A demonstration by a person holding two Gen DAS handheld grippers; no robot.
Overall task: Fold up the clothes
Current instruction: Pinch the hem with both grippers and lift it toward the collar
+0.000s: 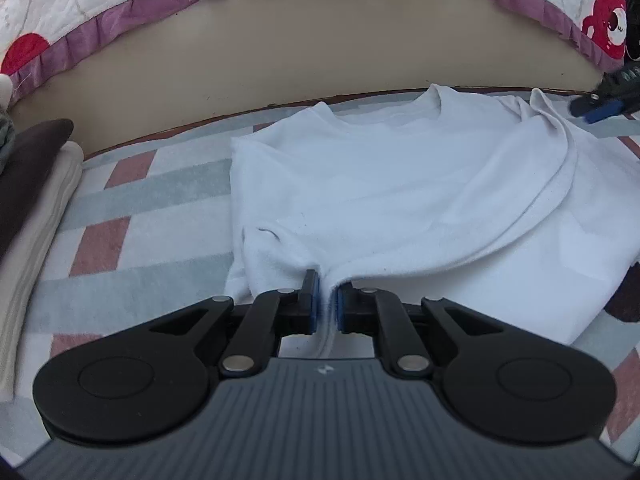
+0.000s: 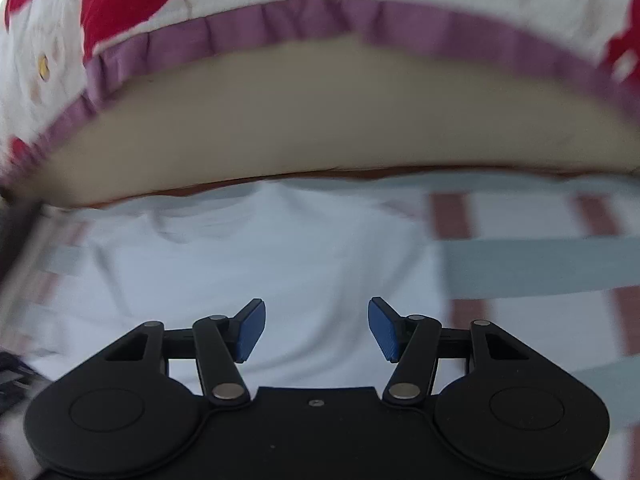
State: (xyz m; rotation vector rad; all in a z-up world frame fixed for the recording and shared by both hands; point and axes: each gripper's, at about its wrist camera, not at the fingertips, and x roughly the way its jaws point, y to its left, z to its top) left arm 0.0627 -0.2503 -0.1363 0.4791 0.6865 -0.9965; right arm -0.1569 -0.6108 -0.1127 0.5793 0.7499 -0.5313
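Observation:
A white sweatshirt (image 1: 380,184) lies flat on the checked mat, its collar toward the bed and its right side folded over the body. My left gripper (image 1: 328,300) is shut on the near hem of the sweatshirt, with a pinch of white cloth between the blue pads. In the right wrist view the same sweatshirt (image 2: 256,264) fills the blurred middle. My right gripper (image 2: 316,328) hovers over it, open, with nothing between its blue pads. The right gripper (image 1: 600,106) also shows at the far right edge of the left wrist view, beside the folded sleeve.
A checked mat (image 1: 132,208) of pale blue, white and pink covers the floor. A beige bed base (image 1: 280,60) with a frilled purple-edged quilt (image 1: 120,20) runs along the back. Folded cloths (image 1: 28,208), one dark and one cream, lie at the left.

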